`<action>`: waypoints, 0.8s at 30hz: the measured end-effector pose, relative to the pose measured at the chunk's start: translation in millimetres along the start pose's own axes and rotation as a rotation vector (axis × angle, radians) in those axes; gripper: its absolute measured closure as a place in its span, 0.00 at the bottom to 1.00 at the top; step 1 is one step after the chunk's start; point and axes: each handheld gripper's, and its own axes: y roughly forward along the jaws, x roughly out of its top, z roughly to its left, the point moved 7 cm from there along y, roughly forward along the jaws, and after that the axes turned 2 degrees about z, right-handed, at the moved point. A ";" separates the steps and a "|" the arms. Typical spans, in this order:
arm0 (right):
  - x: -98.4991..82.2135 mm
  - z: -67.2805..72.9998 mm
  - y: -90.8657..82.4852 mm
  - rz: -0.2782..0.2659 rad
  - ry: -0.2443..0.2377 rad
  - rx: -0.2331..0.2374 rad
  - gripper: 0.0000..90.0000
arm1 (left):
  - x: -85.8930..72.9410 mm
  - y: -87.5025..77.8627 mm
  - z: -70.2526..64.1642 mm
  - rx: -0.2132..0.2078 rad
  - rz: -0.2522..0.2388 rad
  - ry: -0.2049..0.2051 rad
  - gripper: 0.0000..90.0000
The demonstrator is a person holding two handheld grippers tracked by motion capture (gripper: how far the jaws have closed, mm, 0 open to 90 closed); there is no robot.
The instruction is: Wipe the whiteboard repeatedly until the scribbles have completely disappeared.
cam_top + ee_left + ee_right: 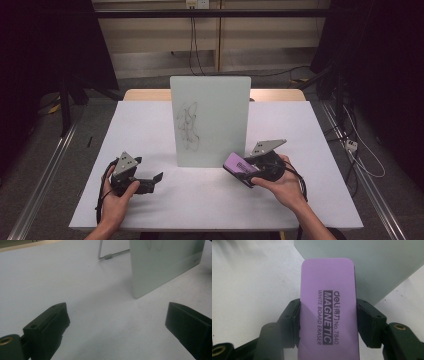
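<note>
Right gripper (328,322): jaws clamped on eraser (328,307), sides gripped.
Eraser: at 5 o'clock of board (210,120), near its lower corner.
Left gripper (117,322): jaws wide apart, holding nothing, above table (150,120).

Left hand-held gripper (150,181), lower left of frame, jaws spread wide; right hand-held gripper (246,169), lower right, jaws clamped.

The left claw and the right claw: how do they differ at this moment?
The left claw stands wide open with nothing between its jaws; the right claw is shut on a purple eraser. The left claw rests away from the whiteboard, while the right claw holds the eraser close to its lower corner. Both have black jaws and a grey plate on top.
</note>
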 end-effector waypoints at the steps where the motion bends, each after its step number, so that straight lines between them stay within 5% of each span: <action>1: 0.0 0.0 0.0 0.000 0.000 0.000 0.46 | 0.0 0.0 0.3 0.000 0.000 0.000 0.05; 10: 9.8 1.4 2.3 -0.040 -0.011 0.009 0.46 | -1.3 0.5 3.1 -0.008 -0.004 -0.022 0.05; 24: 31.0 13.9 3.4 -0.083 -0.085 0.013 0.46 | -0.3 0.3 1.0 0.006 0.004 0.001 0.05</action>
